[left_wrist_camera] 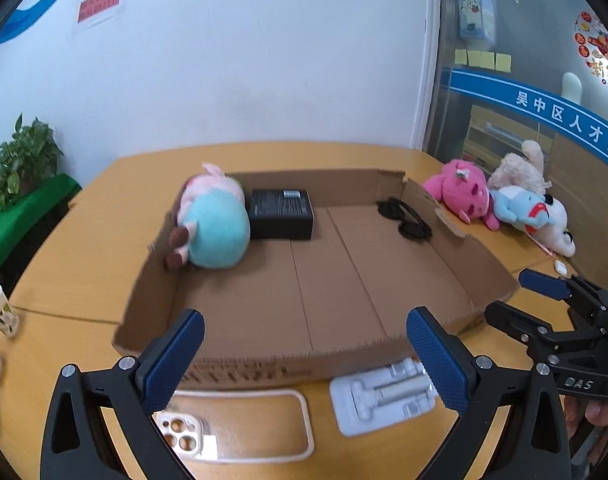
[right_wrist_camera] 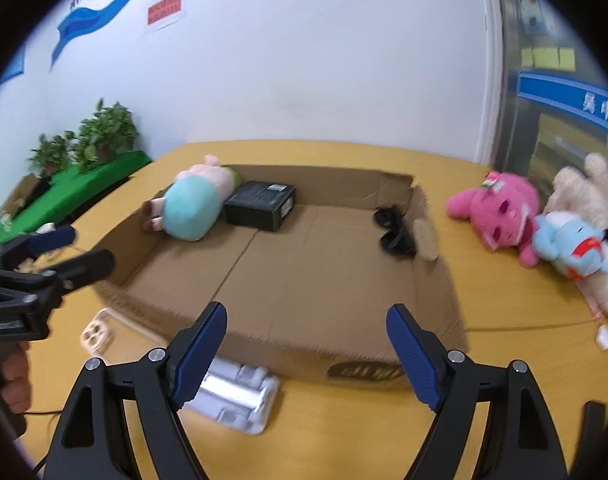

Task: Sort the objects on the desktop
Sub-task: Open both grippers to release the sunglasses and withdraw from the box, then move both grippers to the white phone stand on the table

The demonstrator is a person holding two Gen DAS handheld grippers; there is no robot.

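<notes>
Three items sit in cardboard tray (left_wrist_camera: 384, 322): plush (left_wrist_camera: 214, 228), black box (left_wrist_camera: 282, 214), sunglasses (left_wrist_camera: 404, 218). Phone case (left_wrist_camera: 240, 424), grey stand (left_wrist_camera: 380, 400), apparently three plushes (right_wrist_camera: 544, 220) remain outside. Left gripper (left_wrist_camera: 308, 360), right gripper (right_wrist_camera: 304, 354) both released, empty.

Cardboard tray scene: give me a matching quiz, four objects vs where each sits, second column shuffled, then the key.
Things:
1. black box
2. sunglasses
3. phone case
4. pink plush

Places:
A. on the table in front of the cardboard tray, outside it
B. inside the tray, next to the teal-bodied plush
C. on the table right of the tray, with other plush toys
D. inside the tray, near its right wall

Pairs: 1-B, 2-D, 3-A, 4-C
</notes>
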